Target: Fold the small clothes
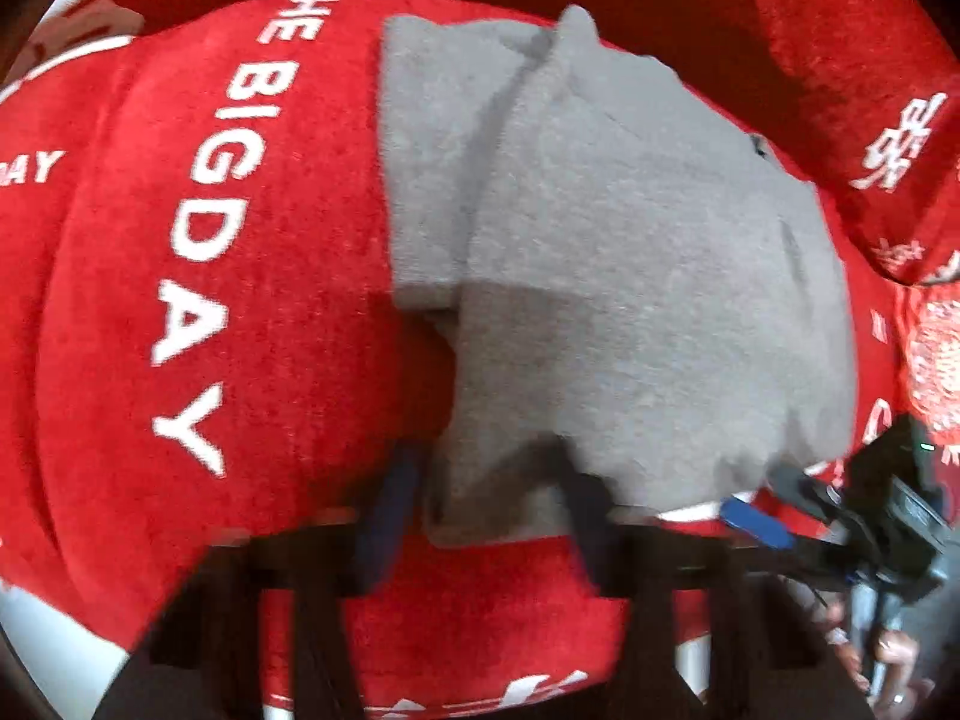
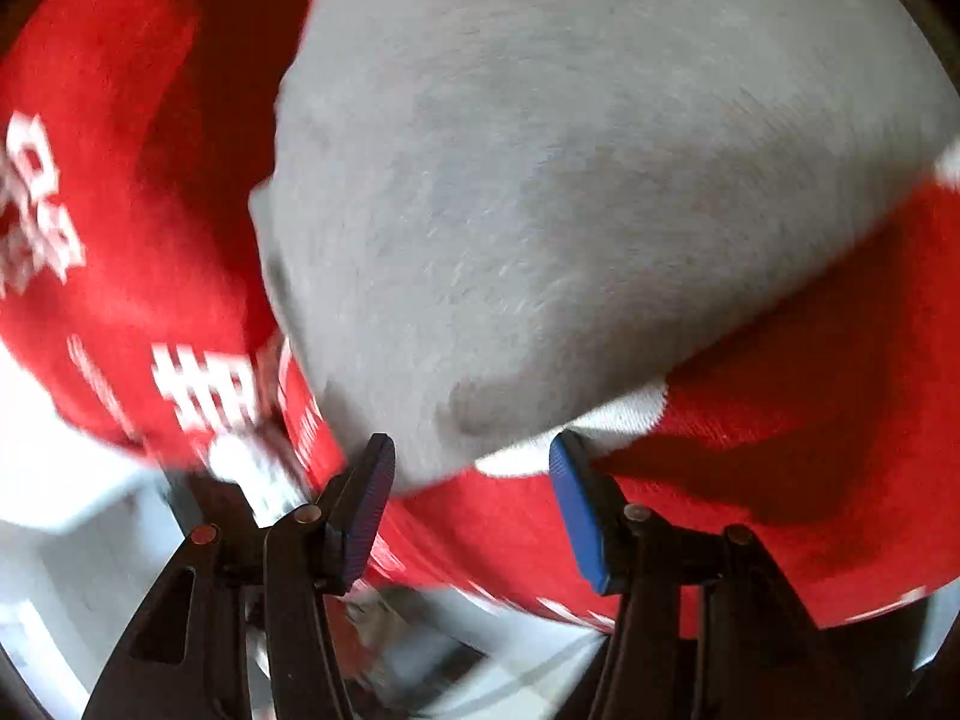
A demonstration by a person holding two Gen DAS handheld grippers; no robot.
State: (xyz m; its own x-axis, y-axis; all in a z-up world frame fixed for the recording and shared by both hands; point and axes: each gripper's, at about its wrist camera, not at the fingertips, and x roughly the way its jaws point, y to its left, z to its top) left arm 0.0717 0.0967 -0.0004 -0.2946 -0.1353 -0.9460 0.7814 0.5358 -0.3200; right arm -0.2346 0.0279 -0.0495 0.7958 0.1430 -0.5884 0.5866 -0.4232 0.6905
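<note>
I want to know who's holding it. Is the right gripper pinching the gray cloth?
Apart. The right wrist view shows the right gripper open, both blue pads clear of the gray cloth, whose corner hangs between them over the red cover.

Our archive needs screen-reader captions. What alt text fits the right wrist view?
A grey garment lies on a red cover printed with white lettering, blurred by motion. The right tool, its blue pads apart, sits at the garment's near edge without pressing on it.
</note>
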